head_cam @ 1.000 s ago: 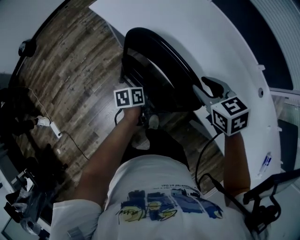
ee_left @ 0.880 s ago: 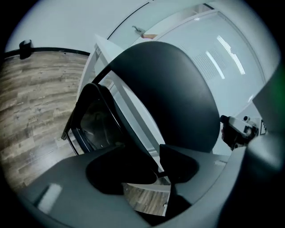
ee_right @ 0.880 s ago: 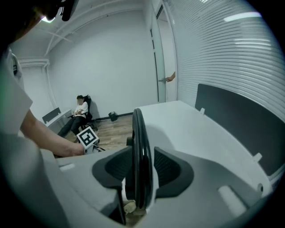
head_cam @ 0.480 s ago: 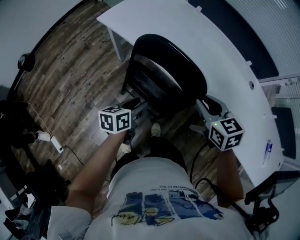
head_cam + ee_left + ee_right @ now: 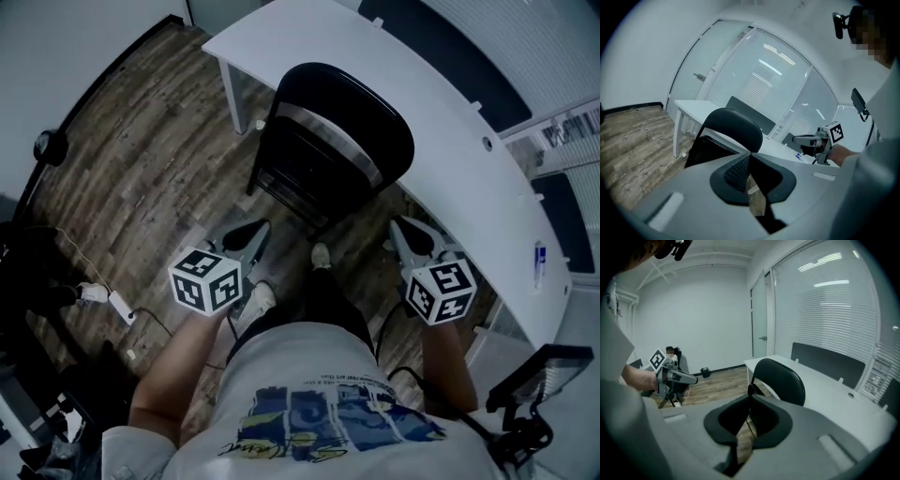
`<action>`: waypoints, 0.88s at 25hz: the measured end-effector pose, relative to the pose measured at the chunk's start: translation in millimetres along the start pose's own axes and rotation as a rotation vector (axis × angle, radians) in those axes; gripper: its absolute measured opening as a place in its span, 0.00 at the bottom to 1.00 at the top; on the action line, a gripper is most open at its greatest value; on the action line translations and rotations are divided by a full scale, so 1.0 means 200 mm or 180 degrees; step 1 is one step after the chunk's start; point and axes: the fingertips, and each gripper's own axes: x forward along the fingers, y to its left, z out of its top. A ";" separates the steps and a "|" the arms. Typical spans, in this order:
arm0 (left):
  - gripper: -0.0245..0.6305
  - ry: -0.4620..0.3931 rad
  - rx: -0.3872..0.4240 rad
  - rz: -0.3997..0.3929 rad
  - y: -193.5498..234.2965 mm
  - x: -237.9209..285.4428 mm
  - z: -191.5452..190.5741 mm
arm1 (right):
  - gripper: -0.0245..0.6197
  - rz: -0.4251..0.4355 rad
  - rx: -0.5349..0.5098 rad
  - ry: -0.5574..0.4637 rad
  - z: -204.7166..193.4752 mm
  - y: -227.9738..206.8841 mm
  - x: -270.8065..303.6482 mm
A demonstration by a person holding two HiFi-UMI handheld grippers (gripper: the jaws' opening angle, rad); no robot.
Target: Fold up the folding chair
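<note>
The black folding chair (image 5: 328, 141) stands by the white desk (image 5: 450, 122), its seat swung up close to the backrest. My left gripper (image 5: 253, 232) hangs in front of the chair's left side, apart from it, shut with nothing in it. My right gripper (image 5: 409, 231) hangs off the chair's right side, its jaws closing and nearly together, with nothing between them. In the left gripper view the left gripper (image 5: 750, 154) points at the chair (image 5: 733, 129). In the right gripper view the chair (image 5: 780, 380) rises beyond the right gripper (image 5: 750, 397).
My shoes (image 5: 321, 255) stand on the wooden floor just short of the chair. A power strip with cable (image 5: 122, 305) and dark equipment (image 5: 37, 272) lie at the left. The desk curves round the right side, with a black stand (image 5: 544, 375) at lower right.
Both grippers have drawn back from the chair towards my body and risen, and their jaws have closed. The chair stays standing on its own by the desk.
</note>
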 end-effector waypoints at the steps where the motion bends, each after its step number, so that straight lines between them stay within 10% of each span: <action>1: 0.04 0.0017 0.0050 -0.0011 -0.02 -0.03 -0.02 | 0.06 -0.0010 0.0014 0.0005 -0.02 0.03 -0.03; 22: 0.04 -0.0326 0.0493 0.0040 -0.64 -0.56 -0.20 | 0.04 0.0206 -0.0219 -0.0336 -0.28 0.43 -0.74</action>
